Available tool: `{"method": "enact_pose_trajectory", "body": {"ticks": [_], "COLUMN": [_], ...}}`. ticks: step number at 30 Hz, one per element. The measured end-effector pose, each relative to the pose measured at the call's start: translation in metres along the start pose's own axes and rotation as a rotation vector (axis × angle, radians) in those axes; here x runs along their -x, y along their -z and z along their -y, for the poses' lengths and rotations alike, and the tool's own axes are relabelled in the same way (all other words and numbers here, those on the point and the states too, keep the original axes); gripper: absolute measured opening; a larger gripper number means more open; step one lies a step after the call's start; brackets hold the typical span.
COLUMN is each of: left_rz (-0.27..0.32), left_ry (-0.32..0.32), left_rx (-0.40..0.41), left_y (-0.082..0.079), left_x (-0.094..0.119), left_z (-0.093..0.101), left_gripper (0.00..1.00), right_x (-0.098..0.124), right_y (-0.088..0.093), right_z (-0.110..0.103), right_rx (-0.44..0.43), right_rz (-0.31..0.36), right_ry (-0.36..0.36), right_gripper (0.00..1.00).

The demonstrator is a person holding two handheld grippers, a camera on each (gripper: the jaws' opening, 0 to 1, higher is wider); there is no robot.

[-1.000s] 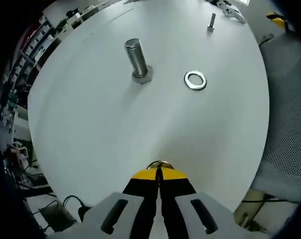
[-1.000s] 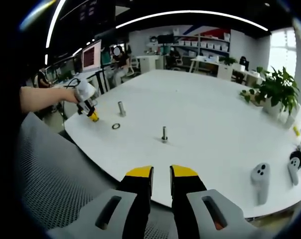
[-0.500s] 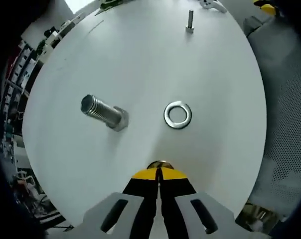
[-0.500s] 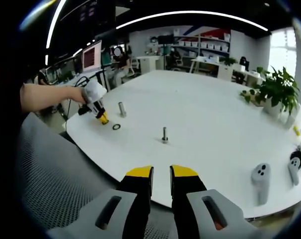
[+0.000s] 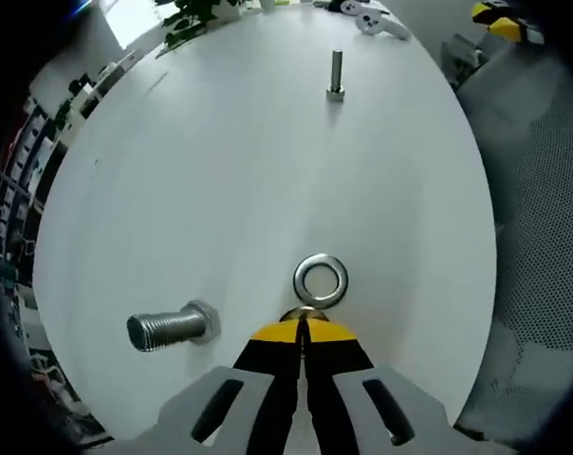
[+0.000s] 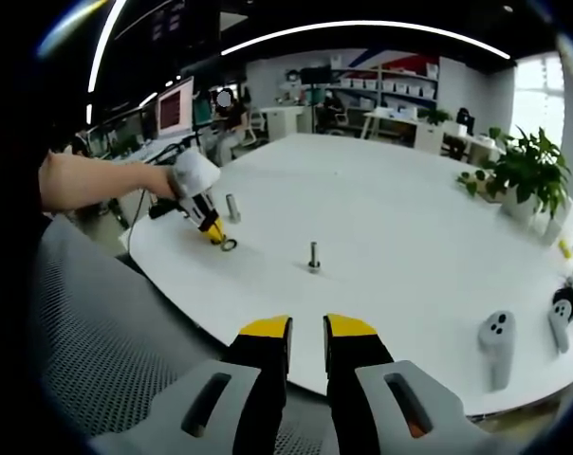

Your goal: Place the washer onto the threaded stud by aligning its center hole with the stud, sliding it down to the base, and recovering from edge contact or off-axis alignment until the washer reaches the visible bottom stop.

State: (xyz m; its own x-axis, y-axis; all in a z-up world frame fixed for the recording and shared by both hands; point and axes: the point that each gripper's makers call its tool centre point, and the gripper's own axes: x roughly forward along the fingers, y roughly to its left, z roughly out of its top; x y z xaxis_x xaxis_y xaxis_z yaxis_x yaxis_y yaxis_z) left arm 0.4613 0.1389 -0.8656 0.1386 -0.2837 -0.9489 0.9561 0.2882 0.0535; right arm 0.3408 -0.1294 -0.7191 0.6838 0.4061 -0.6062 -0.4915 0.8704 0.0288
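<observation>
A steel washer lies flat on the white table, just beyond the tips of my left gripper, whose yellow-tipped jaws are shut with nothing between them. A thick threaded stud stands on its hex base to the left of the tips. In the right gripper view the left gripper leans down at the washer, with the thick stud just behind. My right gripper hovers off the table's near edge, open with nothing in it.
A thinner stud stands mid-table. Two white controllers lie near the right edge. A grey mesh chair back sits beside the table edge. A person's arm holds the left gripper. A potted plant stands far right.
The left gripper has moved forward and down to the washer, which now lies just past its tips; the thick stud has slid to the lower left of that view. The right gripper has stayed still.
</observation>
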Motion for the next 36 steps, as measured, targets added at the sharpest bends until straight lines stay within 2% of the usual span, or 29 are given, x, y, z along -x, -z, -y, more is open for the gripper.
{"method": "enact_pose_trajectory", "body": {"ticks": [4, 11, 13, 17, 19, 21, 24, 27, 31, 34, 36], "left_rz": [0.023, 0.099, 0.11, 0.15, 0.163, 0.138, 0.109, 0.112, 0.15, 0.147, 0.142], "left_ry": [0.006, 0.006, -0.001, -0.001, 0.013, 0.05, 0.061, 0.051, 0.069, 0.068, 0.122], "left_rx": [-0.012, -0.051, -0.088, -0.115, -0.143, -0.156, -0.181, -0.188, -0.158, -0.147, -0.094], "left_y": [-0.016, -0.045, -0.05, -0.058, -0.057, -0.049, -0.038, -0.038, -0.047, -0.048, -0.045], "left_x": [-0.005, -0.014, -0.015, -0.004, 0.002, 0.002, -0.002, -0.006, -0.011, -0.011, -0.012], "left_z": [0.005, 0.014, 0.016, 0.016, 0.014, 0.017, 0.017, 0.016, 0.018, 0.015, 0.022], "left_gripper": [0.0, 0.0, 0.0, 0.0, 0.08, 0.21, 0.31, 0.32, 0.29, 0.29, 0.25], "right_x": [0.0, 0.0, 0.0, 0.001, 0.001, 0.001, 0.001, 0.001, 0.001, 0.001, 0.001], "right_y": [0.0, 0.0, -0.001, 0.0, 0.0, 0.0, 0.0, 0.0, 0.001, 0.001, 0.001], "right_z": [0.0, 0.0, 0.0, 0.0, 0.0, 0.0, 0.0, 0.001, 0.001, 0.001, 0.001], "right_rx": [-0.001, -0.002, -0.002, -0.002, -0.004, -0.004, -0.005, -0.006, -0.009, -0.009, -0.01], "right_rz": [0.001, 0.005, 0.007, 0.008, 0.01, 0.011, 0.013, 0.015, 0.015, 0.014, 0.015], "right_ry": [0.0, -0.001, -0.001, 0.0, 0.0, -0.001, -0.003, -0.002, 0.0, 0.0, 0.001], "right_gripper": [0.16, 0.16, 0.16, 0.16, 0.16, 0.16, 0.16, 0.16, 0.16, 0.16, 0.16]}}
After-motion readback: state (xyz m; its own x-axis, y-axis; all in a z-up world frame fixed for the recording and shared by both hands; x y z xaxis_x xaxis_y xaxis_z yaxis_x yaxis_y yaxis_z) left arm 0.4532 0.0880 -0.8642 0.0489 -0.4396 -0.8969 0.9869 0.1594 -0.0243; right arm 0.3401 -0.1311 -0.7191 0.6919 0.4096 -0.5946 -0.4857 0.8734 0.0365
